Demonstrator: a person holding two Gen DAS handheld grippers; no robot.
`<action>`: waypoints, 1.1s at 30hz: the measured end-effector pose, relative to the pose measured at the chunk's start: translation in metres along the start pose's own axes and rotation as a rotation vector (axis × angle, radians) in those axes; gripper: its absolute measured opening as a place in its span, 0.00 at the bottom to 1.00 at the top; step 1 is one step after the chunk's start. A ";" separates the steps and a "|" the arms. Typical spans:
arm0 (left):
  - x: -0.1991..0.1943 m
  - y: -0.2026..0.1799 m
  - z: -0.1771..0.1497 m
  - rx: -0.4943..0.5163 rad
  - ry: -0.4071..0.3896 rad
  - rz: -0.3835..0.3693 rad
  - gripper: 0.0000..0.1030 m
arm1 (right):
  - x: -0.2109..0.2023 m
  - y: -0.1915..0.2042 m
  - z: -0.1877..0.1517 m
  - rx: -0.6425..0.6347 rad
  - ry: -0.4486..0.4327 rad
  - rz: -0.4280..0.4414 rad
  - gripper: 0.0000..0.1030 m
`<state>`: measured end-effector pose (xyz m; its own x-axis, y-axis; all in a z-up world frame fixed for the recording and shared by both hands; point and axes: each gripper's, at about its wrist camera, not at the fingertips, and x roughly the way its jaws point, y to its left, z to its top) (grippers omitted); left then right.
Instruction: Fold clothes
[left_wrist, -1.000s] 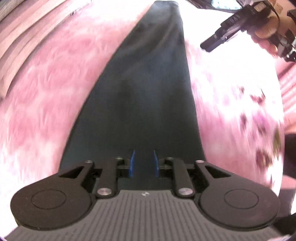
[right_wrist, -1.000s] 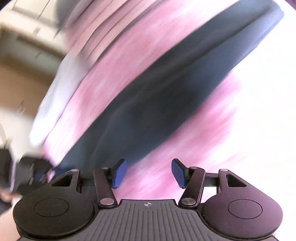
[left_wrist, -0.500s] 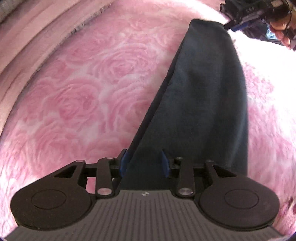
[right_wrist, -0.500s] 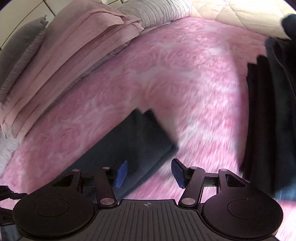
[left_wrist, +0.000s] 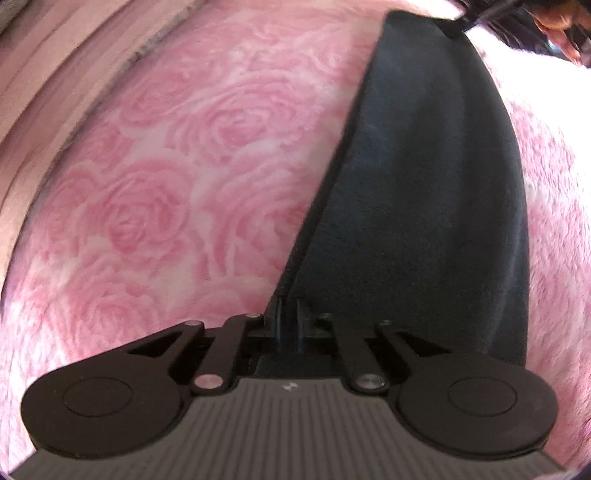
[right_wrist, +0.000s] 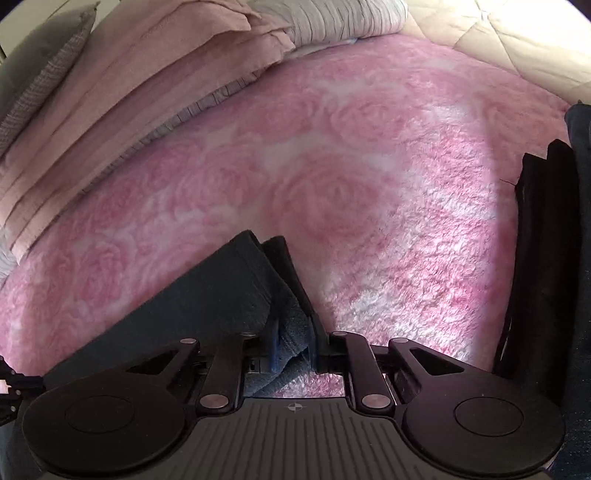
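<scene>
1 dark garment (left_wrist: 424, 206) lies lengthwise on the rose-patterned pink blanket (left_wrist: 166, 206). 2 tools, left tool (left_wrist: 289, 321) and right tool (right_wrist: 293, 345), have just closed, pinching opposite ends. Open blanket surrounds it; 1 black folded stack (right_wrist: 535, 266) lies at right.

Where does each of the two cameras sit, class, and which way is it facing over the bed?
Left wrist: rides the left gripper, angled steeply down the long dark garment on the pink rose blanket; jaws just closed on its near end; a hand shows top right.
Right wrist: rides the right gripper, looking across the blanket toward folded bedding; jaws just closed on the garment's other end.
Shared: the garment, the blanket, the opposite gripper.
</scene>
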<state>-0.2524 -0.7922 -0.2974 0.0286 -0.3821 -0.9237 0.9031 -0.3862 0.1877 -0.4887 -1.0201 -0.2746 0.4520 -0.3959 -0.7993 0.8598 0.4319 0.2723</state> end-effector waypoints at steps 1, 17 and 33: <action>-0.007 0.004 -0.005 -0.017 -0.005 0.015 0.12 | -0.007 0.004 -0.003 -0.008 -0.010 -0.014 0.32; -0.078 0.057 -0.242 -0.306 0.138 0.127 0.22 | -0.038 0.153 -0.118 -0.066 0.090 0.219 0.49; -0.143 0.126 -0.409 -0.469 0.145 0.223 0.28 | -0.060 0.249 -0.173 -0.090 0.161 0.024 0.53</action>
<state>0.0329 -0.4426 -0.2787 0.2705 -0.2796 -0.9212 0.9618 0.1205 0.2459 -0.3433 -0.7484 -0.2513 0.4221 -0.2532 -0.8705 0.8213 0.5134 0.2489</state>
